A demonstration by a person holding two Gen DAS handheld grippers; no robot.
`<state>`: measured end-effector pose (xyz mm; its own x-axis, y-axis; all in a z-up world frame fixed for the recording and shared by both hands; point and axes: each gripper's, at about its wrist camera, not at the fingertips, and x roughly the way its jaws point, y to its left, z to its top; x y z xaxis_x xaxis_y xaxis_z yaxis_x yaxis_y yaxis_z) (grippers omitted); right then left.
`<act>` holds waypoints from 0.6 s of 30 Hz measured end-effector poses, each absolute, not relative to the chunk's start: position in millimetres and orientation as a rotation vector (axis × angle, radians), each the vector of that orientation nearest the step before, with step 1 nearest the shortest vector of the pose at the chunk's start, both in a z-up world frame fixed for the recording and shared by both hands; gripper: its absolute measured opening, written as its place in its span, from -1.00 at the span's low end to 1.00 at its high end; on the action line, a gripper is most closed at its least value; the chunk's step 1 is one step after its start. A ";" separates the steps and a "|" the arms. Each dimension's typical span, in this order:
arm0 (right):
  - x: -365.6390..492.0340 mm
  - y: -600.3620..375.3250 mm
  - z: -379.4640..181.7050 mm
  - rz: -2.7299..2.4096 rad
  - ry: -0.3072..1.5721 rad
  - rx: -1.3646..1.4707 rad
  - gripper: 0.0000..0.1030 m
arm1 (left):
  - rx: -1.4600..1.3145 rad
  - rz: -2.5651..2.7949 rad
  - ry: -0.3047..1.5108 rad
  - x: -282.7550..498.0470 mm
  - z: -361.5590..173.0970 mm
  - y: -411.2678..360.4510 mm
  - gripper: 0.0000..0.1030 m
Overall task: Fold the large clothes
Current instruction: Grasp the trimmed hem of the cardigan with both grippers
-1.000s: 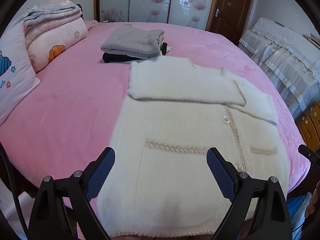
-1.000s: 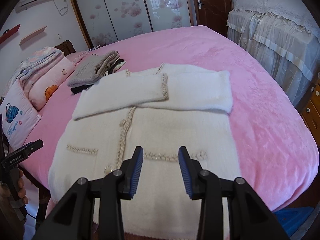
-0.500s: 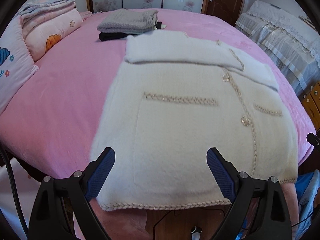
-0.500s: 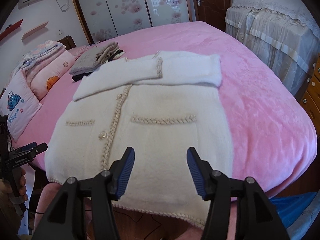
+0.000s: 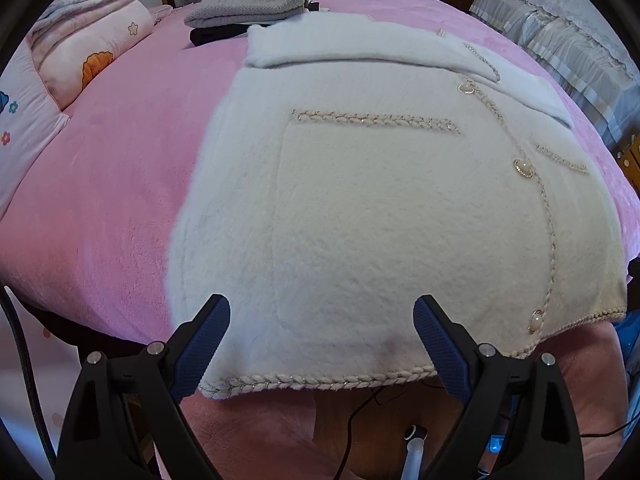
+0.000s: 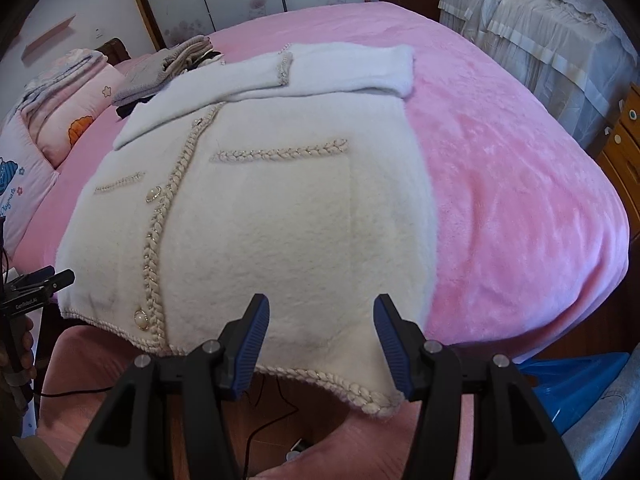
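Note:
A white fuzzy cardigan [image 5: 380, 208] with braided beige trim and pearl buttons lies flat on the pink bed, both sleeves folded across its chest; it also shows in the right wrist view [image 6: 280, 216]. Its braided hem [image 5: 320, 380] hangs over the near bed edge. My left gripper [image 5: 322, 340] is open, its blue fingers straddling the hem's left part. My right gripper [image 6: 322, 344] is open over the hem's right corner [image 6: 372, 400]. Neither holds cloth.
The pink bed [image 5: 112, 184] carries a stack of folded grey and black clothes [image 5: 248, 12] at the far side and pillows [image 5: 80, 52] at the left. A covered sofa [image 6: 540, 28] and wooden drawers [image 6: 624, 148] stand right. Cables lie on the floor below.
Both grippers have dropped and pulled back toward the near bed edge, so the cardigan's hem now sits between the fingers. The right gripper has opened wider.

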<state>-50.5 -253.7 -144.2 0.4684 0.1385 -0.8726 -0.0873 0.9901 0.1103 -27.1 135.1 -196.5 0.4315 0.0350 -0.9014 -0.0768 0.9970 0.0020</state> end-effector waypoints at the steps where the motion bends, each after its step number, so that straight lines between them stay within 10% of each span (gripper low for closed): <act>1: -51.2 -254.7 -145.2 0.138 1.077 0.049 0.06 | -0.041 0.068 1.125 -28.5 -196.7 136.3 0.79; 18: -56.3 -307.7 -188.0 0.169 1.169 0.175 0.06 | -0.079 -0.020 1.145 -45.1 -217.7 214.1 0.79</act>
<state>-56.3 -307.7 -188.0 0.3817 0.2227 -0.8971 -0.0413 0.9737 0.2241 -45.1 214.1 -217.7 0.4133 -0.0567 -0.9088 -0.0247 0.9970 -0.0734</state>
